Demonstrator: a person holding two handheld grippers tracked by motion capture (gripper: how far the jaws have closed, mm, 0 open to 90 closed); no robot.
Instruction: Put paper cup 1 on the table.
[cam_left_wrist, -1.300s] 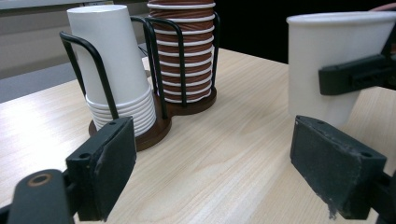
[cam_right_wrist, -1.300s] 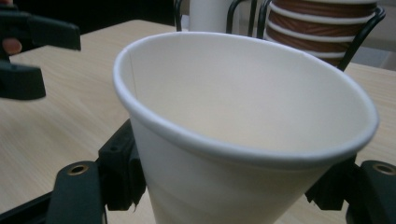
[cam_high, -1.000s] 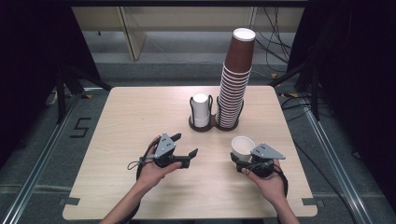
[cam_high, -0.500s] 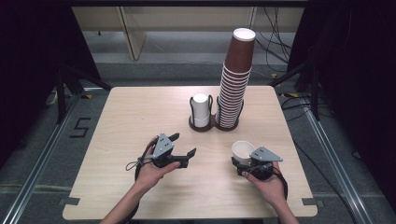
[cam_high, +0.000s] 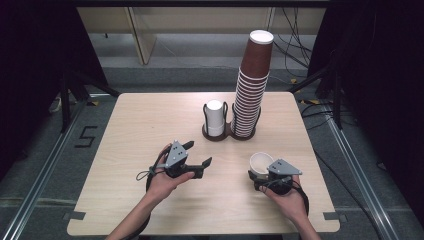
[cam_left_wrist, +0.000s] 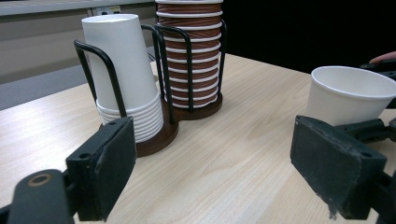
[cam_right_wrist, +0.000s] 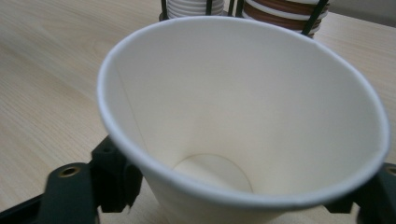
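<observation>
The white paper cup (cam_high: 260, 163) stands mouth up on the table (cam_high: 125, 150), lower right of the high view, between the jaws of the right gripper (cam_high: 264, 176). In the right gripper view the cup (cam_right_wrist: 243, 121) sits between the two black jaws; these have just been opening, and a gap shows beside the left pad, so the grip appears released with the cup still between them. The left gripper (cam_high: 199, 159), lower centre-left of the high view, stands open with nothing between its jaws, well apart from the cup; its own view shows the cup (cam_left_wrist: 350, 95) at right, upright. Behind, at the frame's upper centre, a dark cup holder (cam_high: 227, 134) carries a short stack of inverted white cups (cam_high: 215, 117) and a tall stack of brown cups (cam_high: 252, 85), the two stacks just beside each other. Judged risks: the cup is light and empty, so if the right gripper withdraws at a slant, a pad could catch the wall or rim and tip or drag it. A renewed squeeze could crease the thin wall. The tall brown stack rises far above its wire guides; a brush from either hand could topple it.
</observation>
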